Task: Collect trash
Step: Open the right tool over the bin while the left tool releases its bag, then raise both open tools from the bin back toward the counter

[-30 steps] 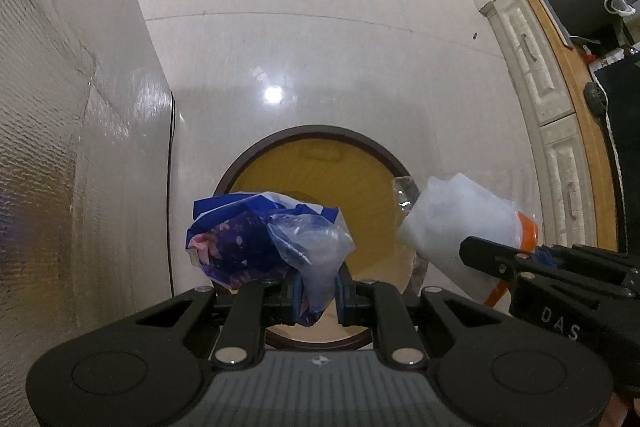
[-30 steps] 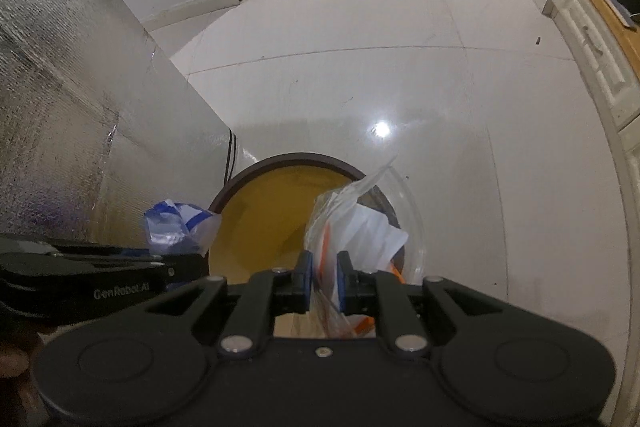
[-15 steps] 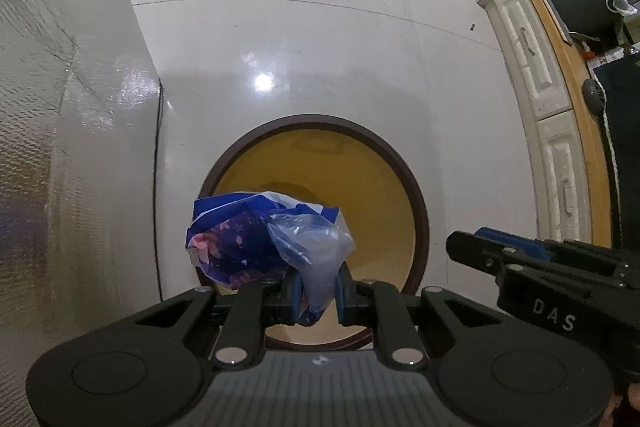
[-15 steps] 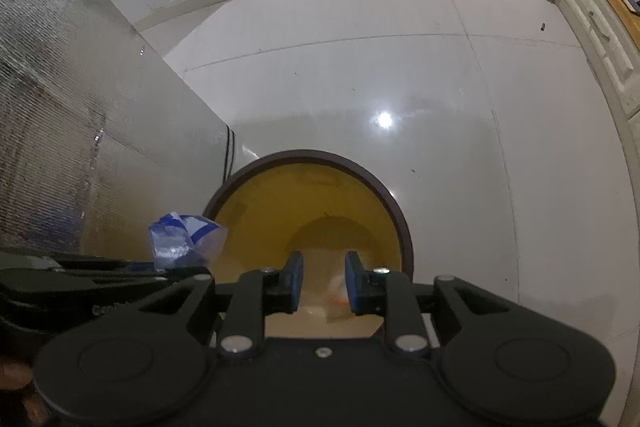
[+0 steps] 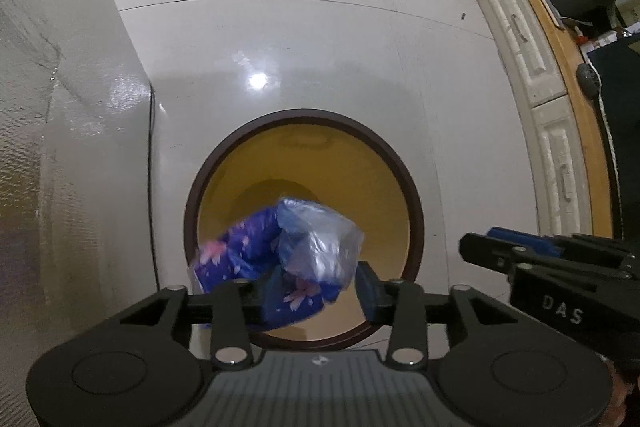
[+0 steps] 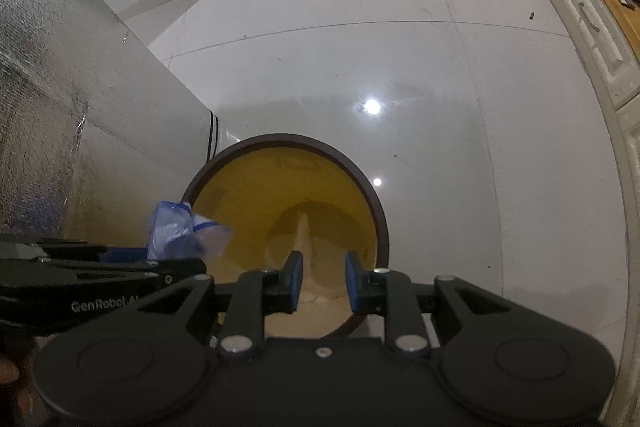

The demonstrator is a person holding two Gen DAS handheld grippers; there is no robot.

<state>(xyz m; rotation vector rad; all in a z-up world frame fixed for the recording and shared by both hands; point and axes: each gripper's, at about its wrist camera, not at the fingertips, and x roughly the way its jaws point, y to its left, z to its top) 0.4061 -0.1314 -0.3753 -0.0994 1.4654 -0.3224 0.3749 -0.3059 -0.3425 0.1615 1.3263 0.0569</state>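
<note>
Left wrist view: your left gripper (image 5: pixel 316 285) has just been opening. The jaws stand apart, and the blue wrapper (image 5: pixel 280 263) is still between them but no longer pinched. It looks blurred and sagging, so I read it as dropping. A second ago it was clamped tight there. It sits over the near part of the bin (image 5: pixel 404 179) mouth, so it should land inside. Your right gripper (image 5: pixel 500 247) shows at the right edge with nothing on it; the white bag it carried a second ago is gone.

Right wrist view: right gripper (image 6: pixel 322 281) jaws are parted and empty, and have stood that way for the last half second. Something pale lies at the bottom of the bin (image 6: pixel 384 227), likely that white bag (image 6: pixel 304 227), though it is too dim to be sure. The wrapper (image 6: pixel 180 231) shows at the left, above the left gripper (image 6: pixel 184 265), at the bin's left rim.

Meaning: both pieces released over the bin, so this drop looks almost done. Watch that the wrapper clears the near rim before you pull away.
</note>
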